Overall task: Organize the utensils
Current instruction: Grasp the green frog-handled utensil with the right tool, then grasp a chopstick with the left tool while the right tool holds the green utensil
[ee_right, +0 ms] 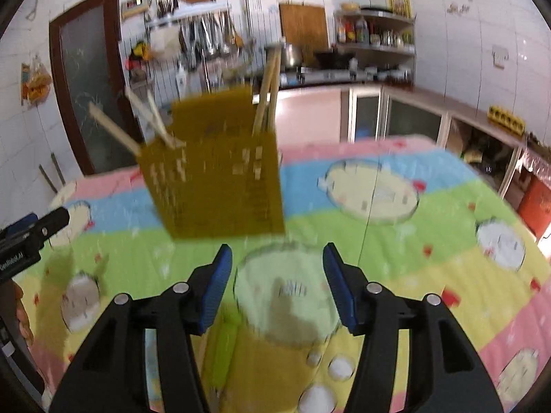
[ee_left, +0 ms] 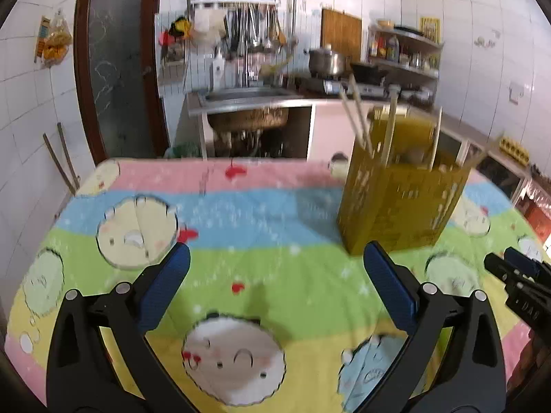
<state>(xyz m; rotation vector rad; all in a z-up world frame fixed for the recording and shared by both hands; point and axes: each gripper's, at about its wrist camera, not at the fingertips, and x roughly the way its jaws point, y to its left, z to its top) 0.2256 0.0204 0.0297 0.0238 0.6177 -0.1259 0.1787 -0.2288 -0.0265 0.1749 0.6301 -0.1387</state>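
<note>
Left hand-held gripper (ee_left: 275, 258), jaws wide and empty, above the cartoon-patterned table (ee_left: 241, 213); olive utensil holder (ee_left: 399, 199) with chopsticks (ee_left: 358, 117) stands ahead at right; right hand-held gripper (ee_left: 509, 268) enters beside it.

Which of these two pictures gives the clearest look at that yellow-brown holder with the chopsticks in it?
The left wrist view: the perforated utensil holder stands less blurred there, with its open top, its far corner and the chopsticks visible. The right wrist view shows the holder larger and more central, but smeared by motion blur.
</note>
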